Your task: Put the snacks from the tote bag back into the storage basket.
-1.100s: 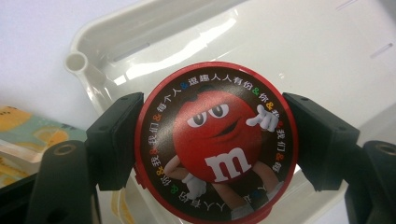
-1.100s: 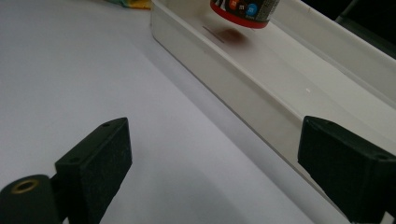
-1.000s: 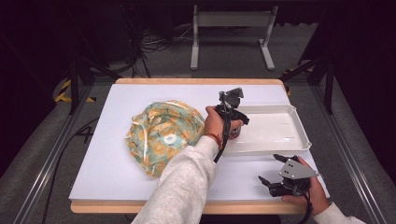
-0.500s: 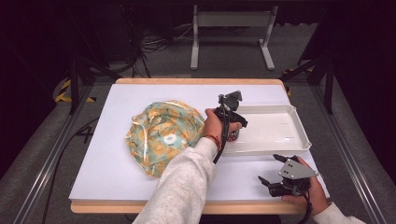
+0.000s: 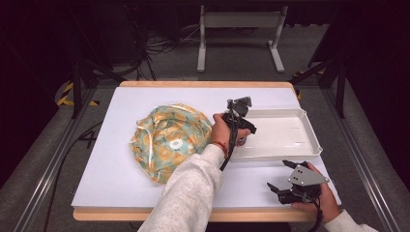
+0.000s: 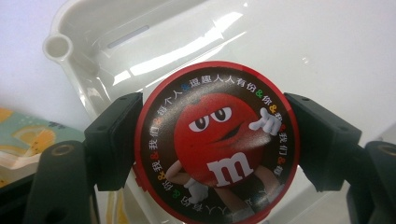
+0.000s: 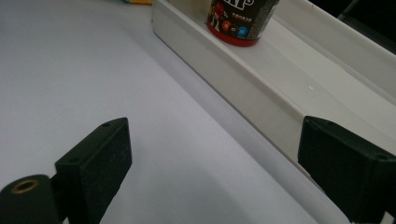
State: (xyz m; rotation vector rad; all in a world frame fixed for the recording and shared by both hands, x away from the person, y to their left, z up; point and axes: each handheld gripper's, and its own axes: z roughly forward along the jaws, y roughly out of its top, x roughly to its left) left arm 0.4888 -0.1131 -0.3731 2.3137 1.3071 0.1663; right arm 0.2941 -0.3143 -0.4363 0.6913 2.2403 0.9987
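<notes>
Working over a white sheet (image 5: 121, 145) covering nearly all of a wooden table (image 5: 193, 84), with only thin strips of wood showing at 12 and 6 o'clock. Sitting in a dark room on grey floor (image 5: 367, 159), with a pale stand (image 5: 239, 29) and loose cables (image 5: 164, 46) lying beyond the table at 12 o'clock, and metal rails (image 5: 53, 159) running along the 9 and 3 o'clock sides.

Leaving a patterned bag (image 5: 169, 140) slumped just toward 9 o'clock of the sheet's middle, and a white tray (image 5: 309, 130) lying at 3 o'clock, close to the sheet's edge there.

Reaching with the left gripper (image 5: 241, 137) down into the tray's 9 o'clock end, between bag and tray. Pinching a can (image 6: 215, 140) by its round lid, one pad touching each side, the jaws having just been easing open a little with the can between them. Standing the can upright on the tray floor, near the tray's 6 o'clock wall.

Resting the right gripper (image 5: 280, 175) on the sheet at 5 o'clock, jaws spread wide around nothing, pointing toward the tray's near wall.

Keeping bare sheet free at 7 o'clock and along 12 o'clock, and most of the tray floor toward 3 o'clock.
</notes>
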